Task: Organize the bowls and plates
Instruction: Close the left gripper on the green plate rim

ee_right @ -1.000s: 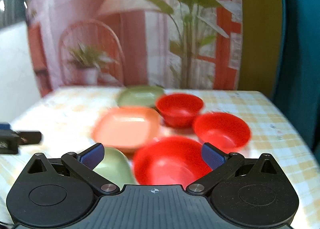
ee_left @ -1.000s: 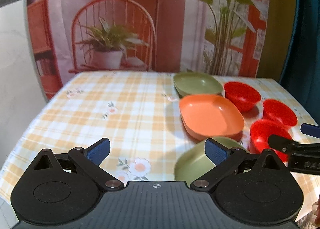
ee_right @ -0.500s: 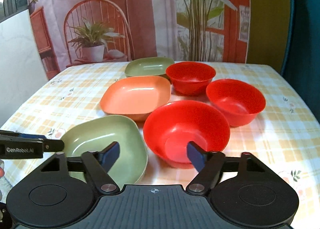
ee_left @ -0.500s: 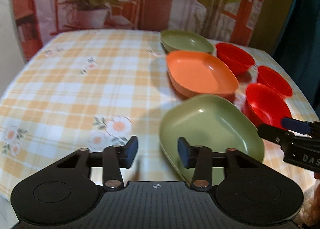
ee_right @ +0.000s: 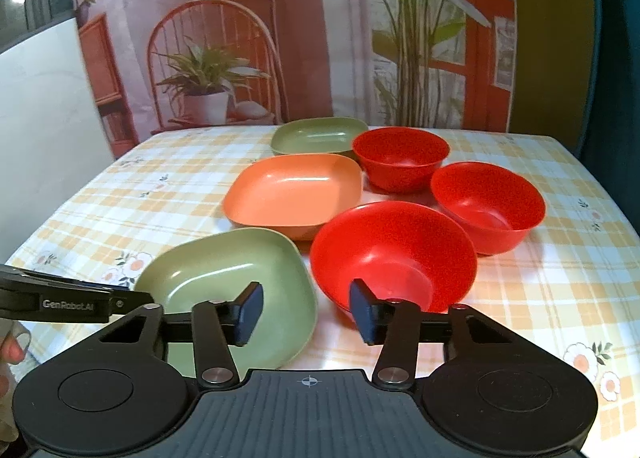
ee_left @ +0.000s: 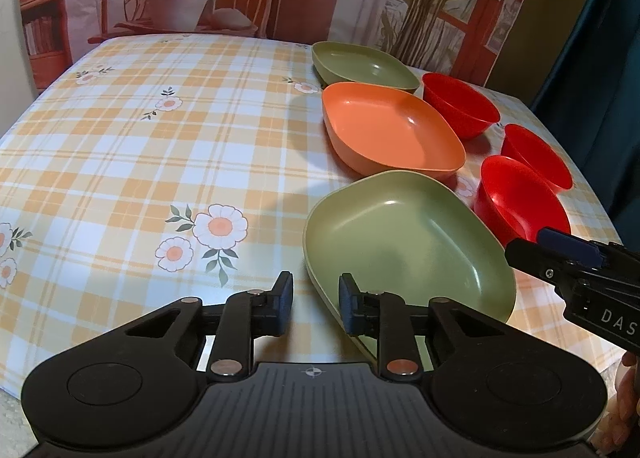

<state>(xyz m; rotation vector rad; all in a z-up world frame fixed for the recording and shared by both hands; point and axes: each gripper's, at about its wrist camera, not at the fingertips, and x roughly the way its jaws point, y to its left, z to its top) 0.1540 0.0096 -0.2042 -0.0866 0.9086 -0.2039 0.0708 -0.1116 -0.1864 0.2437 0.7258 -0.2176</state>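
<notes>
Green plate (ee_left: 408,242) between left gripper (ee_left: 316,304) pads

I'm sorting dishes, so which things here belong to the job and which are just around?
Job: near green plate, orange plate, far green plate, three red bowls.
Around: checked tablecloth, printed backdrop.

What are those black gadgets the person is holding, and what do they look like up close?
Both are matte black plastic tools. The left gripper has a ribbed body, two round discs, silver rivets on jointed links, and dark blue pads. The right gripper looks the same. White lettering marks their sides, "GenRobot.AI" on the left one. No sleeves or cables show.
</notes>
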